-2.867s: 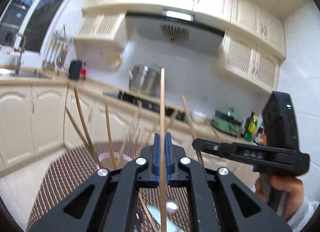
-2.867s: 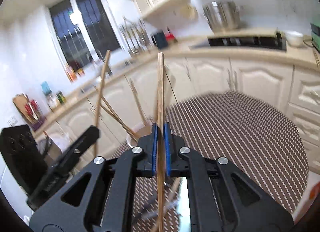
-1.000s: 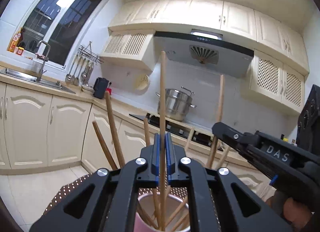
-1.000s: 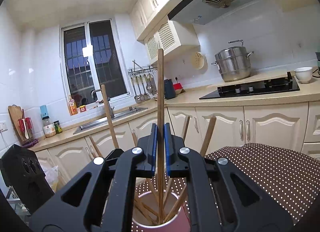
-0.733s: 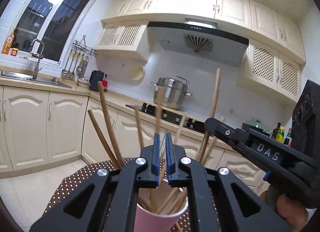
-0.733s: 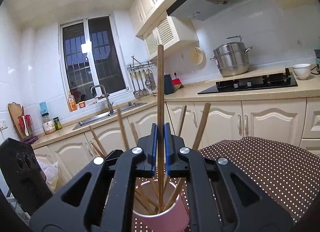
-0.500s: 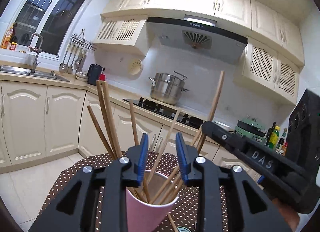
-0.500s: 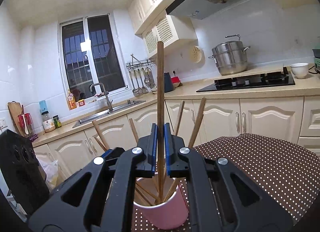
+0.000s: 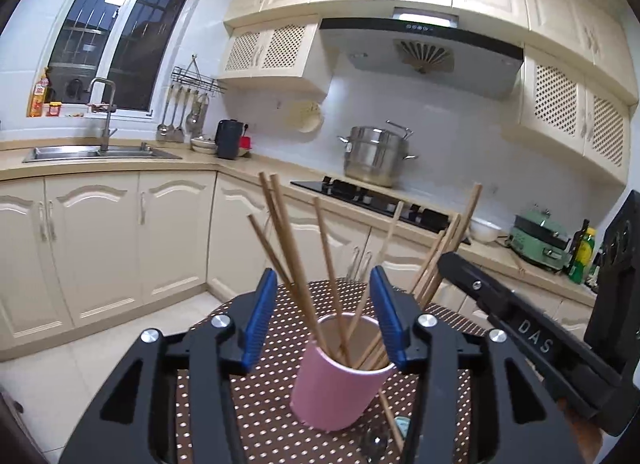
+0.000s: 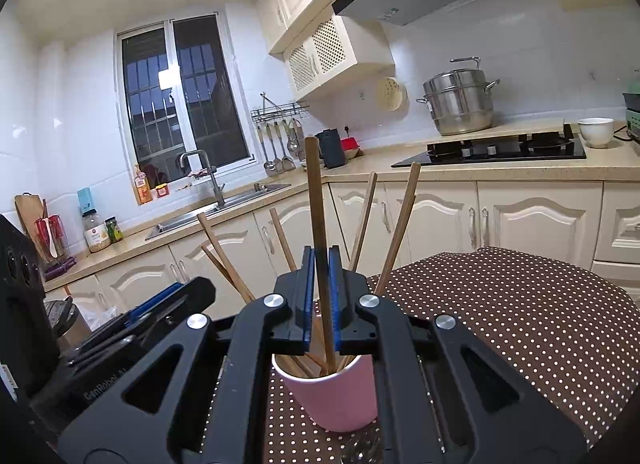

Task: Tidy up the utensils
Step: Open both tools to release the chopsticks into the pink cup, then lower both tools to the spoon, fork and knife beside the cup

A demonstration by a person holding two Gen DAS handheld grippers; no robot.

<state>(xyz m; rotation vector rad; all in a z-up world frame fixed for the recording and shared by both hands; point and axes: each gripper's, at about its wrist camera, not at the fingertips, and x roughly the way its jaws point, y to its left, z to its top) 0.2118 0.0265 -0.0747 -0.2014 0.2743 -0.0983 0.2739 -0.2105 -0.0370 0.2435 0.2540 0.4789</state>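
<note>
The left gripper (image 9: 323, 318) is opening; its blue pads (image 9: 261, 318) stand apart on both sides of the cup (image 9: 336, 374) and press on nothing, though chopsticks (image 9: 286, 248) in the cup rise in the gap between them. The right gripper (image 10: 321, 300) is closed on one dark chopstick (image 10: 316, 216); this stick stands nearly upright, and its lower end reaches down inside the cup (image 10: 334, 396). The cup is pink and stands on a brown dotted cloth (image 10: 520, 324), just in front of both grippers; several more chopsticks lean outward from it. One stick (image 9: 390, 420) lies on the cloth beside the cup, at its right in the left view. Behind the cup, well apart, are cabinets (image 9: 100, 232); a steel pot (image 9: 376, 156) is on the stove.
</note>
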